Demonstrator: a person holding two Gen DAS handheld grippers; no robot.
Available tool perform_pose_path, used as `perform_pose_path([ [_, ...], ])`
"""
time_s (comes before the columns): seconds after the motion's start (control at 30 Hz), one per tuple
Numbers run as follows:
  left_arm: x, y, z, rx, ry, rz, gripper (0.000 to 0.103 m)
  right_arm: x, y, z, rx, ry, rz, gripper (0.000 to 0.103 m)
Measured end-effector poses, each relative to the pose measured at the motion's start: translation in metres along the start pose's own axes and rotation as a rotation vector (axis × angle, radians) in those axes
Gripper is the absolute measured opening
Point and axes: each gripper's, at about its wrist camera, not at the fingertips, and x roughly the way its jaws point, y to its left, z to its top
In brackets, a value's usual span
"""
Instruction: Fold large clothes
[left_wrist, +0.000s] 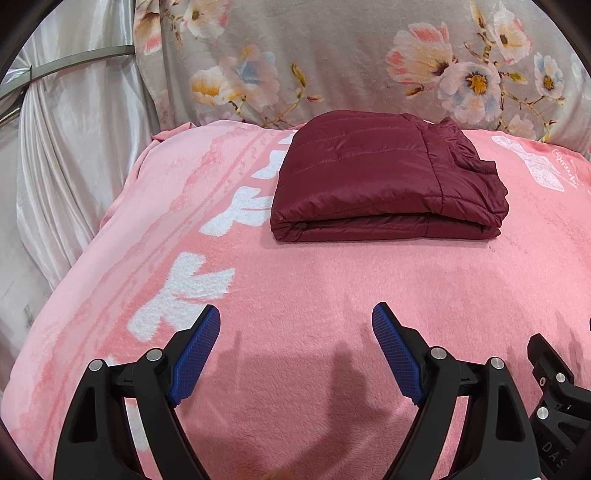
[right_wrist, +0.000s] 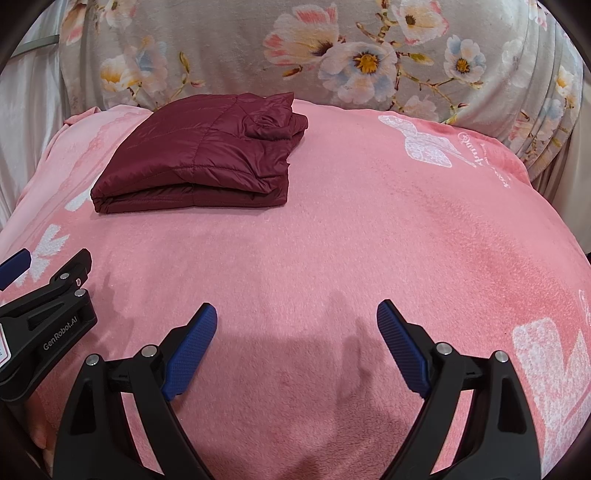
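A dark red quilted jacket (left_wrist: 384, 181) lies folded into a compact rectangle on the pink blanket (left_wrist: 295, 280), towards the far side. It also shows in the right wrist view (right_wrist: 199, 158), far left. My left gripper (left_wrist: 295, 317) is open and empty, held above the blanket well short of the jacket. My right gripper (right_wrist: 297, 314) is open and empty, to the right of the left one. The left gripper's side shows at the left edge of the right wrist view (right_wrist: 48, 291).
A grey floral blanket (left_wrist: 332, 59) rises behind the pink blanket. A pale satin curtain (left_wrist: 74, 155) hangs at the left. The pink blanket (right_wrist: 406, 229) has white patterns at its edges.
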Motion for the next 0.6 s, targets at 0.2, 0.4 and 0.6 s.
perform_pose_path([
  [0.2, -0.0022, 0.0006, 0.0025, 0.000, -0.006, -0.001, 0.082, 0.0001, 0.0007, -0.0001, 0.000, 0.000, -0.001, 0.086],
  [0.4, -0.0028, 0.0001, 0.0018, -0.002, -0.006, -0.001, 0.082, 0.0000, 0.0011, -0.0001, 0.001, 0.000, -0.002, 0.086],
  [0.6, -0.0031, 0.0002, 0.0021, -0.003, -0.007, -0.001, 0.082, 0.0000, 0.0008, 0.0000, 0.000, 0.000, -0.001, 0.086],
])
